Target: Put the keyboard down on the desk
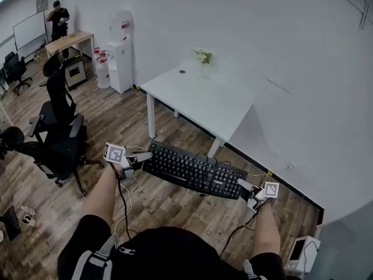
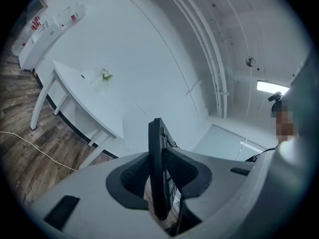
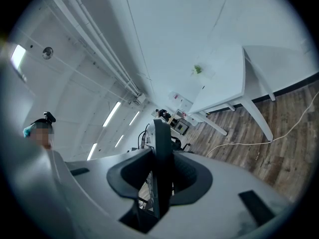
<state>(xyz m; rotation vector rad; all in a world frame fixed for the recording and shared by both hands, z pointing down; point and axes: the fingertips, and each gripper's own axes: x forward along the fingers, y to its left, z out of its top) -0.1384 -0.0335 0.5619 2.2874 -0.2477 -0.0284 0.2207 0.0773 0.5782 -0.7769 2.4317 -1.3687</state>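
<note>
Two hand-held grippers [image 1: 145, 156] [image 1: 242, 185] clamp the keyboard [image 1: 192, 169]; its white logo [image 1: 220, 181] illegible.

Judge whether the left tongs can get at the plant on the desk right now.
Probably not. The left tongs are clamped on one end of the keyboard, the right tongs on the other, and the plant stands at the far edge of the desk, well ahead of them.

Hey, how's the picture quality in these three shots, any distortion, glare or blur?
Head view: evenly lit, fisheye bows the desk edges, keyboard sharp. Left gripper view: heavy fisheye with black corners, a ceiling light glares at right. Right gripper view: same round vignette, bright strip lights, wood floor crisp.
</note>
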